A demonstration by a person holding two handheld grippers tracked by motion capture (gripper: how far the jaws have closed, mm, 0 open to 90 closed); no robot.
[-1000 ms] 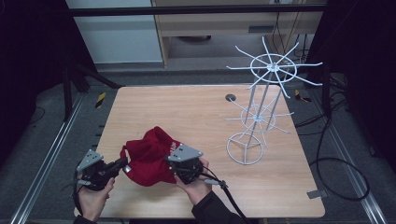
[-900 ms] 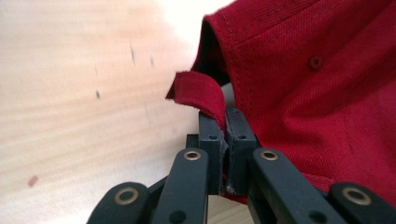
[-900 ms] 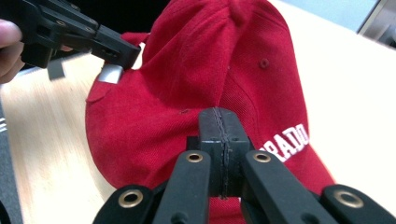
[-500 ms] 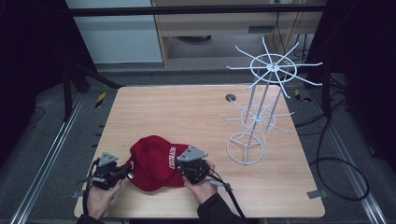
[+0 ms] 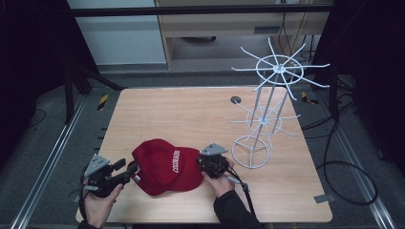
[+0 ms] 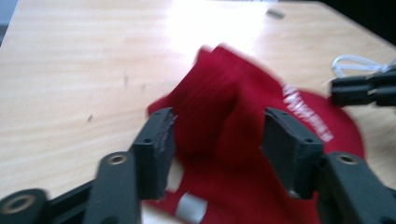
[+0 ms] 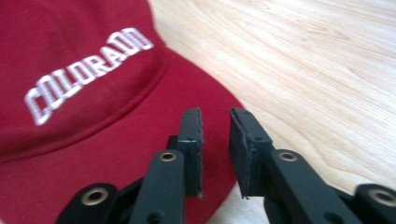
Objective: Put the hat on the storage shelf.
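While jaws opened, both grippers (image 5: 125, 170) (image 5: 203, 164) flank cap (image 5: 165, 164), seemingly released.

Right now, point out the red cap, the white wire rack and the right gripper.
red cap (image 5: 160, 167), high view, crown beside the lettering
white wire rack (image 5: 251, 151), high view, base ring
right gripper (image 7: 215, 135), right gripper view, between its fingers

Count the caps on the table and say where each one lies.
1. A red cap lies on the near part of the table, between the left gripper and the right gripper, left of the white wire rack. No other cap is visible.
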